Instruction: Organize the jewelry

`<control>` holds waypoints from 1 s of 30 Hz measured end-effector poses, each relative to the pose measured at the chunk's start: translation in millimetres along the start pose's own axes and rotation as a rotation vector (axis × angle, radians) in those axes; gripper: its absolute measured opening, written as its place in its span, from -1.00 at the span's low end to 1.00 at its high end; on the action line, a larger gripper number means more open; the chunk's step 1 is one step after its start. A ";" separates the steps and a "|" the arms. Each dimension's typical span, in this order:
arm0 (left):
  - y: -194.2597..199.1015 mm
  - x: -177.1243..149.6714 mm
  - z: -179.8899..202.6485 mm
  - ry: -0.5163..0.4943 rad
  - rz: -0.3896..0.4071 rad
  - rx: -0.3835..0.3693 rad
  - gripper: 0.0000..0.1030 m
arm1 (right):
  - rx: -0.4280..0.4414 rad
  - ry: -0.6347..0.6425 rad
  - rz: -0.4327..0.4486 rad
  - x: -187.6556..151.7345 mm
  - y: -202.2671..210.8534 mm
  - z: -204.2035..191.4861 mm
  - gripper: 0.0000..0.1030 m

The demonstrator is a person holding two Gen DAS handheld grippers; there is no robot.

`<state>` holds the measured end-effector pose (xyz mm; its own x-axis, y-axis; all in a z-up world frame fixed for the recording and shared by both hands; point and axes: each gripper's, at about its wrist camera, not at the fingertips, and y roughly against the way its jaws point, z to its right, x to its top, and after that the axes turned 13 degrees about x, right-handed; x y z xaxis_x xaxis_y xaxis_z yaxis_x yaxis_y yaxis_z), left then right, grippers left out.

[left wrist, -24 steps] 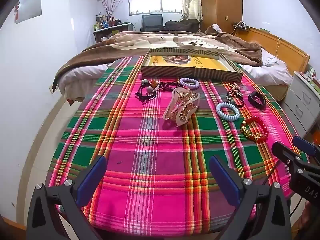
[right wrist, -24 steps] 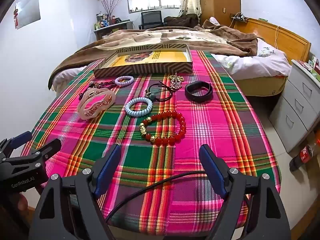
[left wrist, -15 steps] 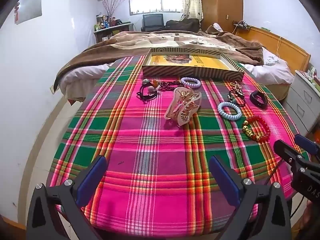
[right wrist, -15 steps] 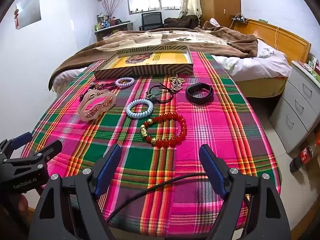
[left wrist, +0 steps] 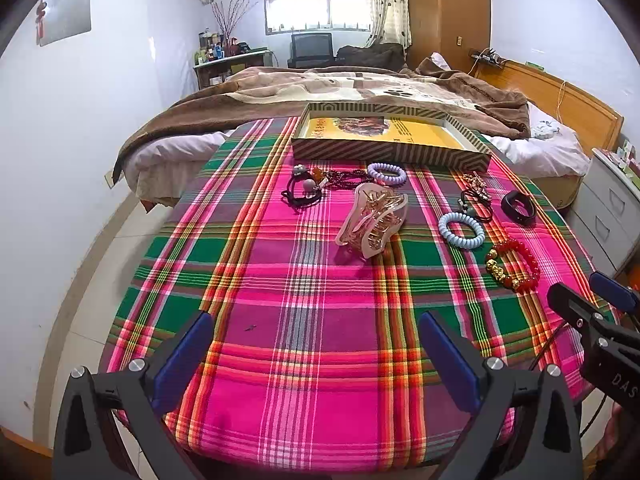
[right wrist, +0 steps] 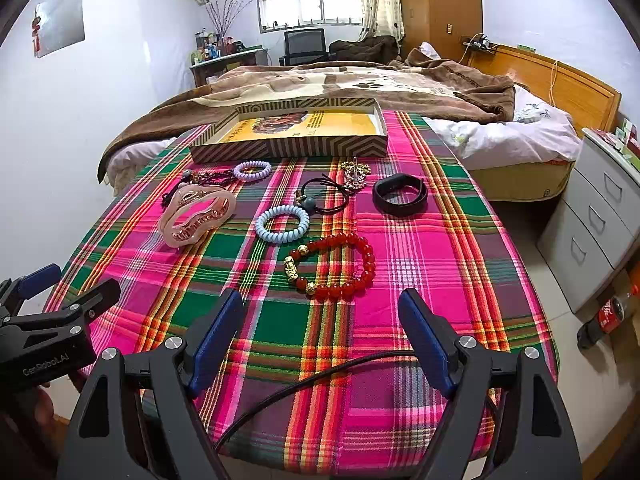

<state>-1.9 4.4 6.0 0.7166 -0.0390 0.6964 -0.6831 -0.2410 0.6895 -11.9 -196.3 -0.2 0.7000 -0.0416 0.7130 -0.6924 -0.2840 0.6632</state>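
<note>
Jewelry lies on a plaid cloth: a red bead bracelet (right wrist: 334, 264), a pale blue coil tie (right wrist: 282, 224), a pink hair claw (right wrist: 196, 214), a black band (right wrist: 400, 194), a black elastic (right wrist: 324, 194), a gold clip (right wrist: 355, 172), a lilac coil tie (right wrist: 253, 170) and dark beads (left wrist: 340, 178). A striped box with a yellow floor (right wrist: 296, 132) stands behind them. My right gripper (right wrist: 320, 330) is open and empty, just short of the red bracelet. My left gripper (left wrist: 314, 350) is open and empty over bare cloth, well short of the hair claw (left wrist: 372, 220).
A black cable (right wrist: 304, 380) lies across the cloth between my right fingers. A bed with a brown blanket (right wrist: 360, 80) is behind the table. Grey drawers (right wrist: 600, 208) and a cola bottle (right wrist: 608, 314) stand on the floor at right.
Both grippers have drifted slightly; the view has shifted a little. Both stay open and nothing on the cloth has moved.
</note>
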 end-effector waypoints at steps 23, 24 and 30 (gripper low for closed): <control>3.9 -1.0 -8.3 0.010 -0.005 0.005 1.00 | -0.003 0.001 0.005 -0.5 2.5 -1.4 0.55; 4.9 -1.0 -9.1 0.010 -0.003 0.007 1.00 | -0.003 0.000 0.004 -0.6 2.2 -1.5 0.55; 6.4 -0.3 -8.9 0.009 -0.003 0.005 1.00 | -0.003 0.001 0.006 -1.1 3.0 -2.1 0.55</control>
<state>-7.7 11.4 11.9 0.7173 -0.0296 0.6961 -0.6803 -0.2458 0.6905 -15.1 -195.1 1.4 0.6958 -0.0422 0.7170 -0.6970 -0.2807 0.6598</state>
